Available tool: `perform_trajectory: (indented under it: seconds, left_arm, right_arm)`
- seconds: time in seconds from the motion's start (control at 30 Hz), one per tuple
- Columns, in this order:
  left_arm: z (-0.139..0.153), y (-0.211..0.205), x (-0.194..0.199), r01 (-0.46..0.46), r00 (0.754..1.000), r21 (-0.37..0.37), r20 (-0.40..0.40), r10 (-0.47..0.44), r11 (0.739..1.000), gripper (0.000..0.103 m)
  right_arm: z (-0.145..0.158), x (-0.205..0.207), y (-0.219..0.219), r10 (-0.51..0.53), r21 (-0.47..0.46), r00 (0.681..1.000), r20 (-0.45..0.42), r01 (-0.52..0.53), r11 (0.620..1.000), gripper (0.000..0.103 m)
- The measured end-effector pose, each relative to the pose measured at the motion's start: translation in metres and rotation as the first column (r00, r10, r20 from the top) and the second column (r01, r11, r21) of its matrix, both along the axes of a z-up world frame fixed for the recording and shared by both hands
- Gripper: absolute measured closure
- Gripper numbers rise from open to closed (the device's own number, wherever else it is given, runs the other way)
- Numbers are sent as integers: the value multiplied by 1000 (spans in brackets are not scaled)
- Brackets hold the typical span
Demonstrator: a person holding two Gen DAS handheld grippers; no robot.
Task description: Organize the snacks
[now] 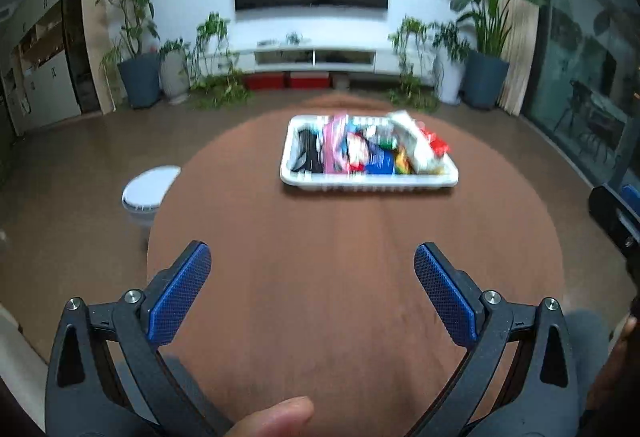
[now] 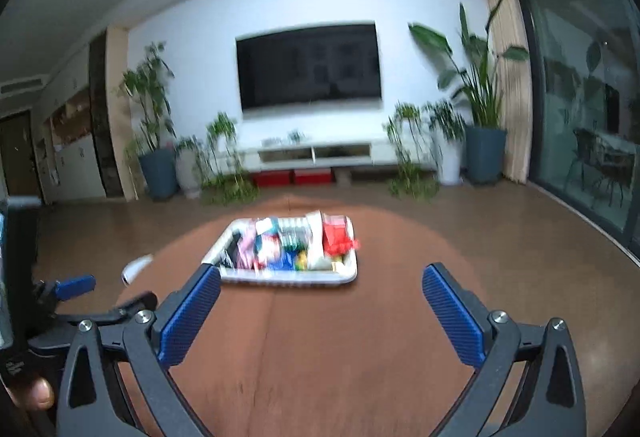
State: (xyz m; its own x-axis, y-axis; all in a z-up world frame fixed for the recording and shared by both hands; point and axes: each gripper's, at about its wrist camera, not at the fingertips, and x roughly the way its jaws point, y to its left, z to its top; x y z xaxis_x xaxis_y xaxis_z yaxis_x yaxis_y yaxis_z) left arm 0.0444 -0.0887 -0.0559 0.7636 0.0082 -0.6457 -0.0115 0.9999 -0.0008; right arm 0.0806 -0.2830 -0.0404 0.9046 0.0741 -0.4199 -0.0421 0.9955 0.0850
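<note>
Left wrist: left tool (image 1: 313, 257) spread wide, holding nothing, above near bench (image 1: 340, 277) edge; snacks (image 1: 368, 147) piled in tray (image 1: 368, 184) toward far edge. Right wrist: right tool (image 2: 322, 277) likewise agape, empty; tray (image 2: 288, 279) ahead. Either sorting pending or finished; blurred, unclear.

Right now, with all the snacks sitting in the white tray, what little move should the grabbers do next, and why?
Probably none toward the snacks: they already lie packed inside the white tray on the round table, with none loose. Both the left gripper and right gripper hover open and empty, short of the tray. That fits a finished tidy or one about to start, so holding back seems safest.
</note>
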Motion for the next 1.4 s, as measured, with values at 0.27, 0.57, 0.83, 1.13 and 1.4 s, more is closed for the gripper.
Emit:
perform_trajectory:
  seconds: [0.27,0.57,0.83,1.13,1.4]
  left_arm:
    - [-20,-3,-16,11,999,0,-40,-11,1000,0]
    - [-19,2,-12,8,999,-10,-53,-8,1000,0]
    - [-20,3,-8,9,998,-8,-66,-9,1000,0]
    - [-22,5,-8,5,998,-10,-67,-5,1000,0]
    - [-23,5,-7,6,998,-6,-66,-6,1000,0]
  right_arm:
    - [-22,-4,9,-13,-6,996,-92,12,1000,0]
    - [-38,-3,10,-22,-10,986,-168,21,1000,0]
    - [-45,-6,14,-19,-24,981,-193,15,1000,0]
    - [-46,-8,15,-13,-22,978,-206,8,1000,0]
    - [-47,-10,14,-12,-21,978,-209,8,1000,0]
